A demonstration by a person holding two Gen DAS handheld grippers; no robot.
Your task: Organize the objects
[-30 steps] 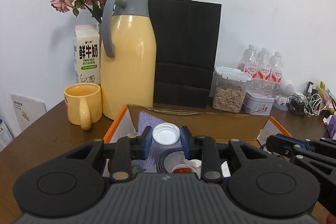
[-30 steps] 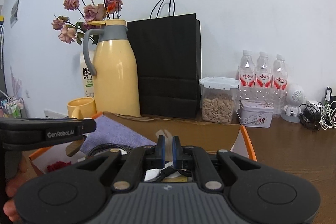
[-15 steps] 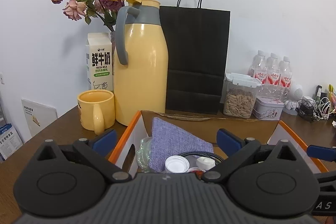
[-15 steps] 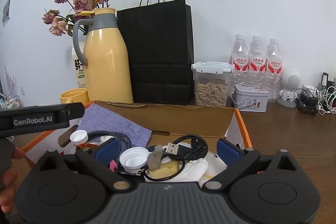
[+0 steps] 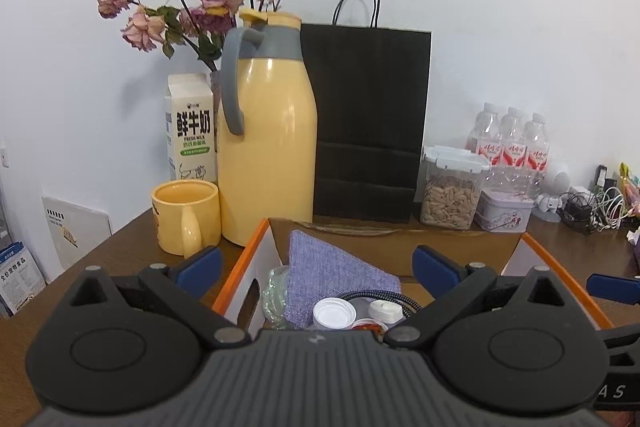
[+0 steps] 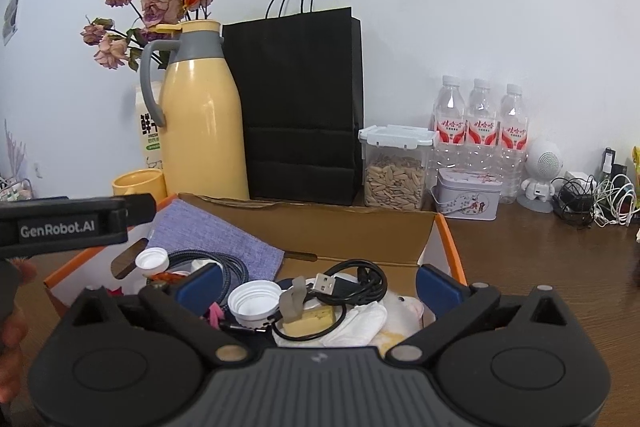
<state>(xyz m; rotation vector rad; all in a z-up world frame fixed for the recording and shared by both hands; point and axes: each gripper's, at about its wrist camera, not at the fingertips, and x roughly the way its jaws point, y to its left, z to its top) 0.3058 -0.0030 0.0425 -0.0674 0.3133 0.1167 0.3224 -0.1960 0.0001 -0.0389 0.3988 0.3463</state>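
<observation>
Cardboard box (image 6: 352, 231) corrals the clutter: caps, cable (image 6: 352, 283), cloth (image 5: 332, 271). Both my hand-held grippers, left (image 5: 316, 267) and right (image 6: 318, 285), have just sprung wide, grasping nothing, poised over it for a pick.

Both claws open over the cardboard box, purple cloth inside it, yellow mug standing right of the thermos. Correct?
One slip: the yellow mug stands left of the yellow thermos, not right; the left wrist view shows it. The rest holds: left claw and right claw are open over the cardboard box, with the purple cloth inside.
</observation>
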